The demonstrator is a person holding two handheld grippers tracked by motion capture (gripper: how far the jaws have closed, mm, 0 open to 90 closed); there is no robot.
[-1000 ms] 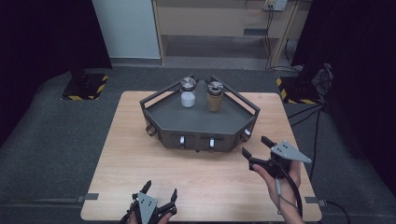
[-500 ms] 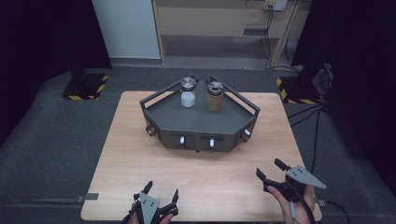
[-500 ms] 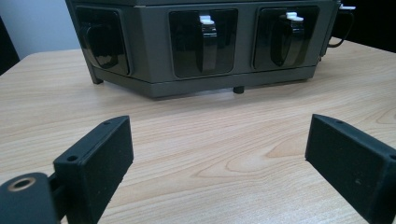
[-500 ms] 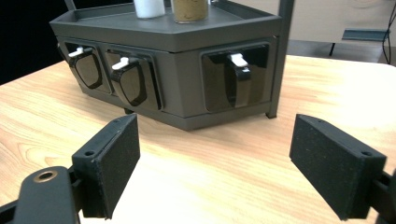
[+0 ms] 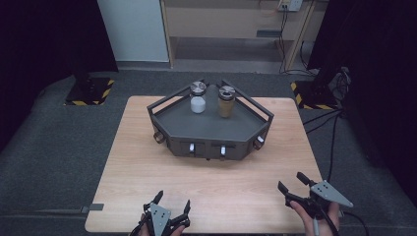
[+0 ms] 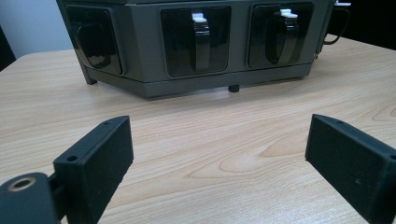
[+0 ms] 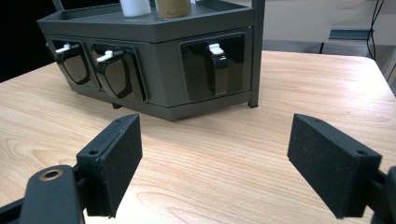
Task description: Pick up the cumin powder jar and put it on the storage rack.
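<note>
While its jaws, just now narrowing, grip nothing, the right gripper [image 5: 294, 186] lies low, aimed at the dark grey metal angular rack [image 5: 211, 130]; the left gripper [image 5: 171, 203] gapes wide before it.

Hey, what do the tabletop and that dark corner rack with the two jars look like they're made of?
Tabletop: light wood or wood-look laminate, matte, with visible grain lines. Rack: dark grey, probably painted metal or plastic, smooth satin faces and thin rails. Its front inserts look like glossy black plastic.
</note>
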